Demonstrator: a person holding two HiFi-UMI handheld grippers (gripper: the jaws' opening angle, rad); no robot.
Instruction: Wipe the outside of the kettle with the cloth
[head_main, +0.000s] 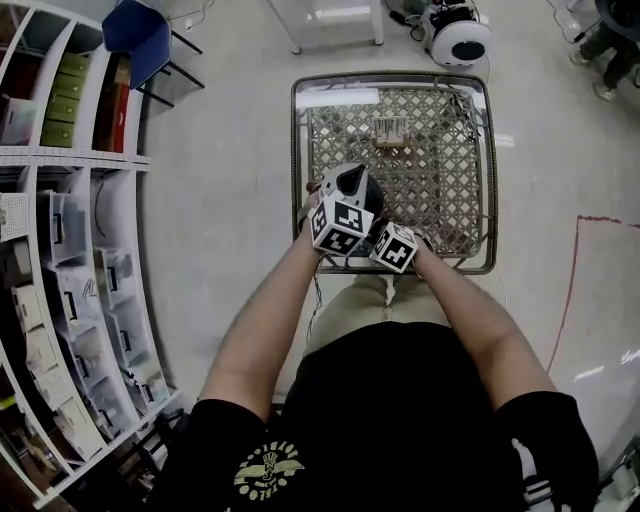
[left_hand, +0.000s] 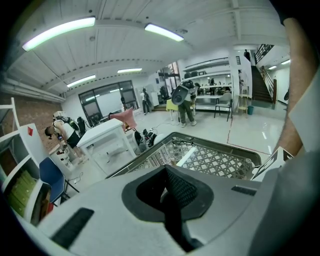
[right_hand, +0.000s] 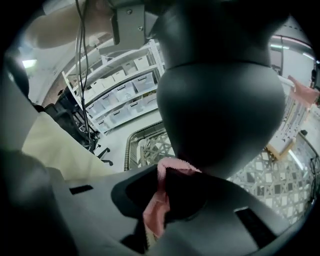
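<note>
Pale polished floor is seen around a metal lattice table (head_main: 493, 170), with white shelving (head_main: 80, 157) curving along one side; the shelving is filled with storage bins (head_main: 62, 225) whose contents cannot be made out, and on the table top a small pale item (head_main: 390, 130) is seen near the far edge (too small to be identified). Both tools are held over the near rim.

The dark kettle (right_hand: 220, 100) is found directly ahead of the right gripper (right_hand: 167, 197) and fills that gripper's view; its long axis is set roughly upright there, with the rounded belly lowest and a narrower part rising out of frame. A pink cloth (right_hand: 154, 215) is pinched between the right jaws, and its upper fold is pressed against the underside of the belly.

The left gripper (left_hand: 172, 192) is placed above the kettle and aimed out across the table; its jaws are drawn close together on a dark strip, which is judged to be the kettle's handle, though the body is hidden beneath the tool in that view. Whether the kettle is rested on the lattice or lifted clear cannot be told.

The right gripper is therefore judged the nearer to the surface to be wiped; a stroke around the belly, across the upright axis, would be called for.
</note>
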